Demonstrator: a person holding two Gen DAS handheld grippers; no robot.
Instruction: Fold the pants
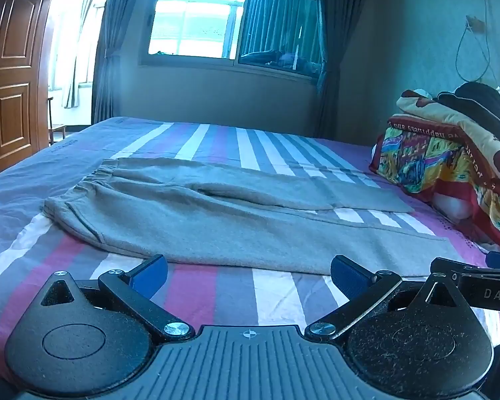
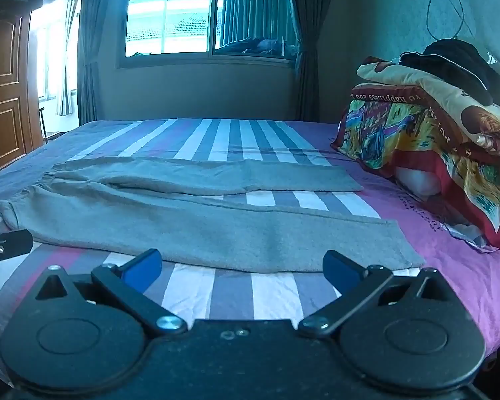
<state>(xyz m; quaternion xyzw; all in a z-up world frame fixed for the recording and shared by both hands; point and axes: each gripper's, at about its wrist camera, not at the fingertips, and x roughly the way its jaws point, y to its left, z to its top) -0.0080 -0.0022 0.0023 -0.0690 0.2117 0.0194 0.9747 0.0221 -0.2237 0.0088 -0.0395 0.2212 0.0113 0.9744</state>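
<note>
**Lining up on the near leg of the pants**

Facing the bed, we had the grey pants spread flat on the striped sheet, unfolded, at twelve o'clock from both tools. Their long axis ran from nine o'clock to three o'clock, waistband at the nine o'clock end and cuffs at three o'clock, the two legs parted in a narrow V. We held the left gripper with its jaws spread wide and empty, just short of the near leg's edge, closer to the waist. Our right gripper was likewise wide apart and empty, nearer the near cuff. We judged the first fold not yet begun. A heap of bedding sat at two o'clock.
</note>
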